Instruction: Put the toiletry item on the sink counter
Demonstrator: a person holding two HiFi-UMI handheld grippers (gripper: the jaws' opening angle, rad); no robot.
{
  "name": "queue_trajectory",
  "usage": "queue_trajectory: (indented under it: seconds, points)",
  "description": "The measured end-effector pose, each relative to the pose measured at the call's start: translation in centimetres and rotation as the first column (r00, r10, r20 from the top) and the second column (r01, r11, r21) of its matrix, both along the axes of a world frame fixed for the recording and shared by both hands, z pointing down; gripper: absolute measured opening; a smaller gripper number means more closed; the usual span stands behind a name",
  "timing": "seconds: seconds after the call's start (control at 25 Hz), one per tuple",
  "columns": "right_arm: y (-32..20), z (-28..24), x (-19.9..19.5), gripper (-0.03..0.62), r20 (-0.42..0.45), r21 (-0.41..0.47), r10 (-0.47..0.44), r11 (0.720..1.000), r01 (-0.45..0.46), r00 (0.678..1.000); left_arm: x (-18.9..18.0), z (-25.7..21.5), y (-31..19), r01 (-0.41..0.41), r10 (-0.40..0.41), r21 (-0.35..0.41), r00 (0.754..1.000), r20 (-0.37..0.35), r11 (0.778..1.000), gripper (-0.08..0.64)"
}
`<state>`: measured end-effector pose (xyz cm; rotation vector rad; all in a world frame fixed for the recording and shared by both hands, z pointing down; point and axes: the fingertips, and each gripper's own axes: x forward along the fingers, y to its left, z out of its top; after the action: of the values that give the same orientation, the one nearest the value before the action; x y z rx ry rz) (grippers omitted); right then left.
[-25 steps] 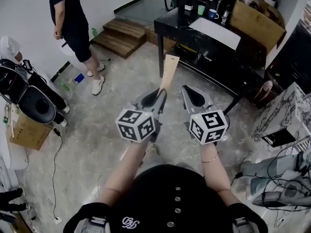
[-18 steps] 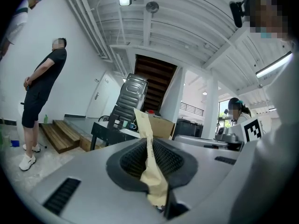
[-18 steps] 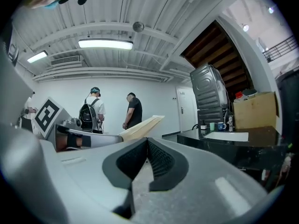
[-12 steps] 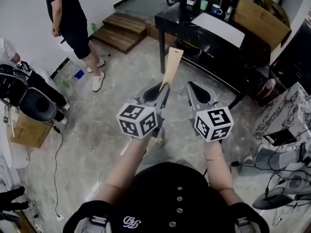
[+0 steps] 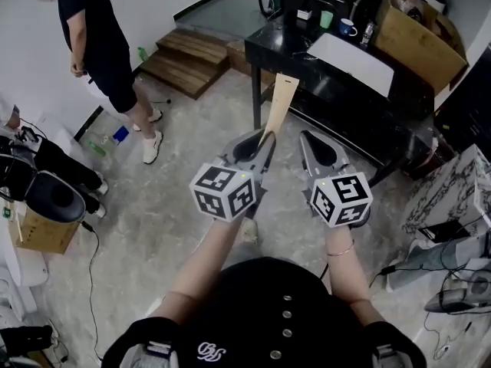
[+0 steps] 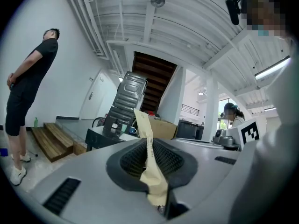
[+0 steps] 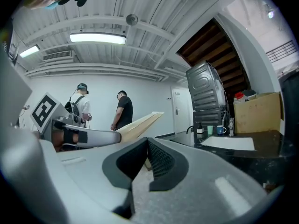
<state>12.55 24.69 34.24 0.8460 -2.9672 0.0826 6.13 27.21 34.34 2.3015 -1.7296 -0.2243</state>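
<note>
A flat tan paper packet sticks up and forward out of my left gripper, which is shut on its lower end. In the left gripper view the packet is pinched between the ribbed pads and runs up past them. My right gripper is held beside the left one, shut with nothing between its pads. From the right gripper view the packet angles up from the left gripper. Ahead stands a black counter with a white basin top.
A green cup, a blue mug and a cardboard box sit on the counter's far side. Wooden steps lie at the back left. A person stands at the left. Cables and a marbled box are at the right.
Both grippers and the packet have come a little closer to the black counter. The standing person has shifted toward the left edge of the view. The grip on the packet is unchanged.
</note>
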Motion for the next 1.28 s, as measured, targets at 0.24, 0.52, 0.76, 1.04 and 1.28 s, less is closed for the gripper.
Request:
queue_trajectory:
  seconds: [0.24, 0.52, 0.76, 1.04, 1.28]
  points:
    - [-4.9, -0.9, -5.1, 0.005, 0.012, 0.006, 0.025, 1.000, -0.025, 1.000, -4.9, -0.7, -4.8, -0.040, 0.040, 0.005, 0.998, -0.047, 0.999, 0.043]
    - [-9.0, -1.0, -10.0, 0.005, 0.005, 0.014, 0.061, 0.998, -0.061, 0.998, -9.5, 0.0, -9.3, -0.100, 0.099, -0.016, 0.994, -0.040, 0.995, 0.043]
    - [-11.6, 0.0, -11.4, 0.005, -0.011, -0.008, 0.099, 0.995, -0.099, 0.995, -11.4, 1.0, -11.9, -0.124, 0.122, -0.034, 0.990, -0.069, 0.992, 0.043]
    - [-15.8, 0.9, -12.3, 0.005, 0.014, -0.036, 0.161, 0.986, -0.161, 0.987, -12.2, 3.0, -16.0, -0.139, 0.134, -0.077, 0.988, -0.074, 0.987, 0.043]
    - [-21.2, 1.6, -12.8, 0.005, 0.009, -0.039, 0.158, 0.987, -0.158, 0.987, -12.9, 3.4, -21.5, -0.137, 0.131, -0.069, 0.988, -0.084, 0.988, 0.043]
